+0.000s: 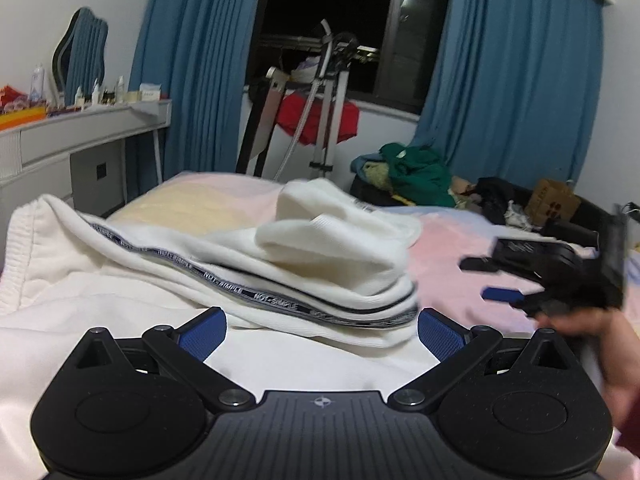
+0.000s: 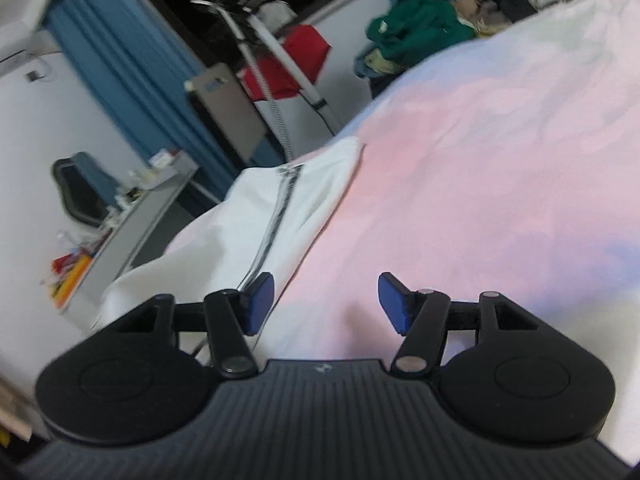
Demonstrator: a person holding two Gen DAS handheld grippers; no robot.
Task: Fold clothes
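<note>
**White trousers bunched on the bed, both grippers released**

Left wrist view: the left gripper [image 1: 322,330] is held low over the white trousers [image 1: 224,264], its blue pads [image 1: 202,334] spread wide with nothing between them. The trousers lie heaped on the bed [image 1: 452,268], whose cover is pink and pale yellow; a dark printed stripe [image 1: 256,294] runs along the folded cloth, and a ribbed cuff [image 1: 320,232] lies on top of the heap. The right gripper [image 1: 502,282] appears at the right edge, blurred, held by a hand [image 1: 592,332] above bare bed cover and apart from the cloth.

Right wrist view: the right gripper [image 2: 326,304] is tilted, its fingers parted and empty, over the pink bed cover [image 2: 460,184]. The white trousers [image 2: 248,224] lie to its left, with the stripe [image 2: 276,220] running toward the left blue pad [image 2: 260,302]; whether pad and cloth touch cannot be told.

Background: blue curtains [image 1: 192,64], a dark window [image 1: 332,16], a counter [image 1: 80,128] carrying bottles, and a green garment [image 1: 416,172] beyond the bed.
</note>
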